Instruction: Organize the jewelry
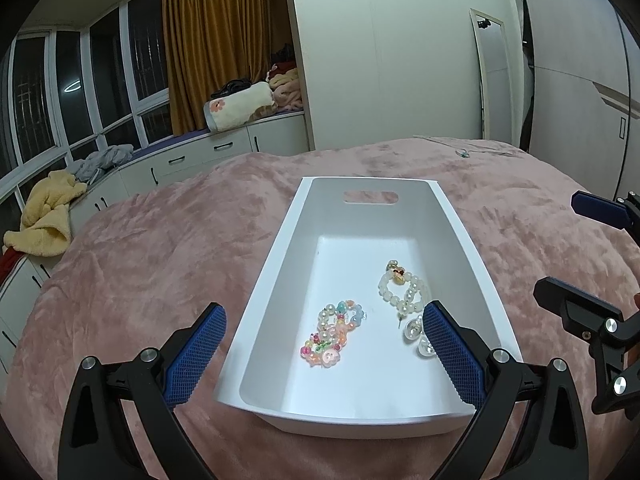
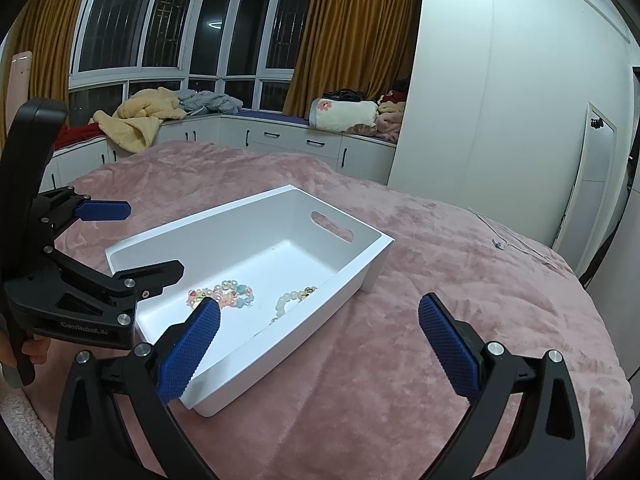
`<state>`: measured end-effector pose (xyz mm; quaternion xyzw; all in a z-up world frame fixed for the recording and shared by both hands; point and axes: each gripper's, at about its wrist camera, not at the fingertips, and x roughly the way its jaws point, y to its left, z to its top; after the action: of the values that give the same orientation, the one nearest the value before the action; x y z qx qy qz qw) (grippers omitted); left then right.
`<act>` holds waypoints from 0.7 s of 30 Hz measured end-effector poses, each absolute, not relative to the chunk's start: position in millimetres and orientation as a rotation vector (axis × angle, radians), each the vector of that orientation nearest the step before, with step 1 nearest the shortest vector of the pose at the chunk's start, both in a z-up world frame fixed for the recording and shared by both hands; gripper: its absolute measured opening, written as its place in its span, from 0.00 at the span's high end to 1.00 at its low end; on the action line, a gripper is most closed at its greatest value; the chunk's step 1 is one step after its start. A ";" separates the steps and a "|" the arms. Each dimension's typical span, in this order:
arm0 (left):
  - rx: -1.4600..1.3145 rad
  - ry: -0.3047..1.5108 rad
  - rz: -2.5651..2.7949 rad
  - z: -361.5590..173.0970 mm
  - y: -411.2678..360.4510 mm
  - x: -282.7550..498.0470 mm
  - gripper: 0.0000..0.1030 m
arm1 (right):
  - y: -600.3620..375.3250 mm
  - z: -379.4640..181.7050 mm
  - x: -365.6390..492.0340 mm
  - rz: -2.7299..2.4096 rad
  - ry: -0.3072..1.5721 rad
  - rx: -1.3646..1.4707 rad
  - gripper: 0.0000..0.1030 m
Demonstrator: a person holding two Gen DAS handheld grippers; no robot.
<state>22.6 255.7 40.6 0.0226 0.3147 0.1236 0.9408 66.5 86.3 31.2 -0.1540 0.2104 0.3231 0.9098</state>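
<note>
A white rectangular plastic bin [image 1: 276,264] on a pink plush bedspread [image 1: 140,248] holds a pastel beaded bracelet [image 1: 334,334], a white pearl bracelet [image 1: 402,290] and clear glass earrings [image 1: 416,334]. A thin silver chain [image 2: 516,246] lies well apart. Both the left gripper [image 1: 324,344] and the right gripper [image 2: 320,338] are spread, empty. Likely next: the right fetches the chain.

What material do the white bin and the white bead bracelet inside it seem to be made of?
The white bin looks like moulded plastic with a matte finish: smooth walls, rounded corners, a cut-out handle. The white bead bracelet looks like translucent glass or plastic beads, glossy, with small highlights; which of the two I cannot tell.
</note>
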 end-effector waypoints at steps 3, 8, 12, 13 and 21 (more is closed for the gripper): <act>0.039 0.649 0.250 37.2 258.6 23.1 0.03 | 86.4 31.5 66.0 0.666 0.432 -0.321 0.05; 0.024 0.644 0.241 36.1 263.6 21.4 0.03 | 85.5 31.0 66.3 0.669 0.433 -0.317 0.05; 0.026 0.648 0.235 35.8 263.8 21.4 0.03 | 85.4 31.2 66.2 0.669 0.432 -0.319 0.05; 0.027 0.649 0.238 35.9 264.1 20.3 0.03 | 85.4 31.1 66.5 0.668 0.433 -0.318 0.05; 0.025 0.652 0.234 36.8 265.9 18.1 0.03 | 84.6 30.9 67.2 0.668 0.440 -0.315 0.05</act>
<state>18.1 265.9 36.8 0.0121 0.3196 0.1145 0.9405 67.2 84.6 30.9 -0.1526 0.2131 0.3238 0.9091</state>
